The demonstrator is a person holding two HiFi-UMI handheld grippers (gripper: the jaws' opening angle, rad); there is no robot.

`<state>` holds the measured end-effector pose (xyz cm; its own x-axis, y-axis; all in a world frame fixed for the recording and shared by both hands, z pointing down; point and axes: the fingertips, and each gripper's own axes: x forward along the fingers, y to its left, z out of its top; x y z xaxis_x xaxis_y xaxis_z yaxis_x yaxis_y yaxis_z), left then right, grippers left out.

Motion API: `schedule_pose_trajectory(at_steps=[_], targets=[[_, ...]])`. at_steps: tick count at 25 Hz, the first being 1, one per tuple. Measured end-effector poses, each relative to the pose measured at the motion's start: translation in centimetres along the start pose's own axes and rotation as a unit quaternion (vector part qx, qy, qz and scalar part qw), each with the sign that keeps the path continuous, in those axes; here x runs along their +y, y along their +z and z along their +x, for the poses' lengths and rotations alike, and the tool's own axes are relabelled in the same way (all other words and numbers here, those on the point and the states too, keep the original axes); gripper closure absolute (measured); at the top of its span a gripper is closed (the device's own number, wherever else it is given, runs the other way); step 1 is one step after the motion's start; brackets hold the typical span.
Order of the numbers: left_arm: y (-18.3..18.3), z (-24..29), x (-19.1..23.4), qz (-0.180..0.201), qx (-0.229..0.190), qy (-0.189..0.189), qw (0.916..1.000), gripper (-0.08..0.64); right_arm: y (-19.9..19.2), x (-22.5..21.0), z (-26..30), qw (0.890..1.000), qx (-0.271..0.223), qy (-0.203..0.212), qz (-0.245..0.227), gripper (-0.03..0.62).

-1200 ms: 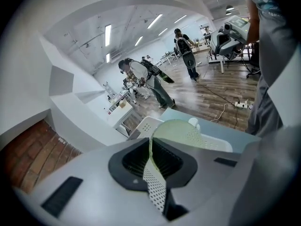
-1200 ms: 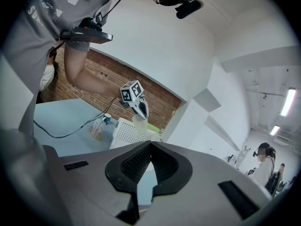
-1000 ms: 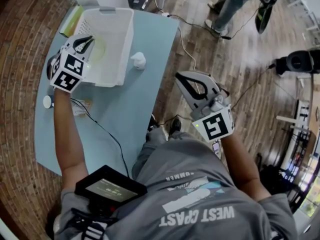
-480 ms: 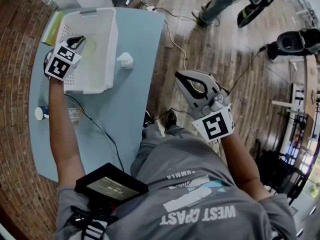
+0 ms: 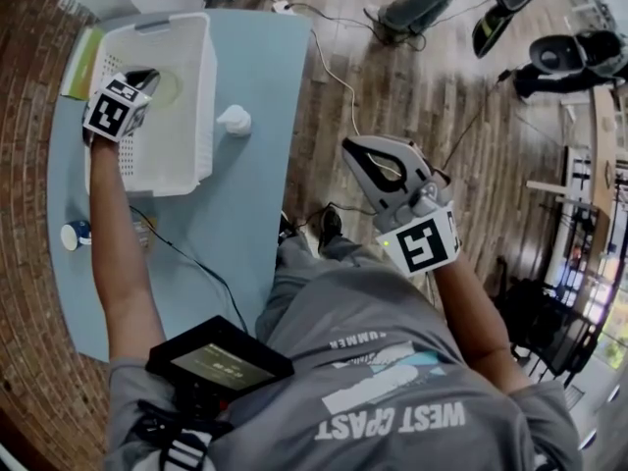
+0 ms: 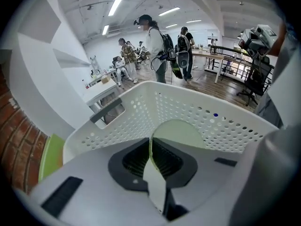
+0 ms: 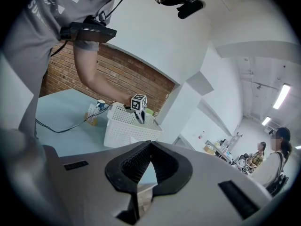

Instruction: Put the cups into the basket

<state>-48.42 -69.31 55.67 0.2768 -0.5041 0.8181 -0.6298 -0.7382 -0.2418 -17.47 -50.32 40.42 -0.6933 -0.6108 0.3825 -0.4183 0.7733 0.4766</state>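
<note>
A white perforated basket [image 5: 201,86] stands at the far end of the pale blue table [image 5: 245,214]. My left gripper [image 5: 145,78] reaches down into it, shut on the thin wall of a pale green cup [image 5: 169,88]. In the left gripper view the cup's round rim [image 6: 181,132] shows just past the left gripper [image 6: 151,149], with the basket wall [image 6: 197,108] behind. A white cup [image 5: 234,119] sits on the table right of the basket. My right gripper [image 5: 358,155] hangs over the floor beside the table, shut and empty; in its own view the right gripper [image 7: 149,147] faces the basket [image 7: 127,128].
A small blue and white container [image 5: 74,234] and a black cable [image 5: 196,263] lie on the table's left part. A green pad [image 5: 77,62] lies left of the basket. People stand on the wooden floor beyond the table [image 6: 155,46].
My left gripper has sunk with the green cup from above the basket's near rim down into the basket. The right gripper has stayed in about the same place.
</note>
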Motion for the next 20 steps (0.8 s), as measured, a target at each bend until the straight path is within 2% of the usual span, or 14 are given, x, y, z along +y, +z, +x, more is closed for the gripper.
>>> schedule_pose_trajectory(at_steps=[11, 20], targets=[[-2.6, 4.8, 0.1, -0.049, 0.037, -0.052, 0.9968, 0.538, -0.9, -0.8, 1.3, 1.0, 0.015, 0.006, 0.002, 0.586], [-4.8, 7.2, 0.4, -0.076, 0.065, -0.068, 0.9926, 0.538, -2.1, -1.4, 1.3, 1.0, 0.029, 0.002, 0.009, 0.586]])
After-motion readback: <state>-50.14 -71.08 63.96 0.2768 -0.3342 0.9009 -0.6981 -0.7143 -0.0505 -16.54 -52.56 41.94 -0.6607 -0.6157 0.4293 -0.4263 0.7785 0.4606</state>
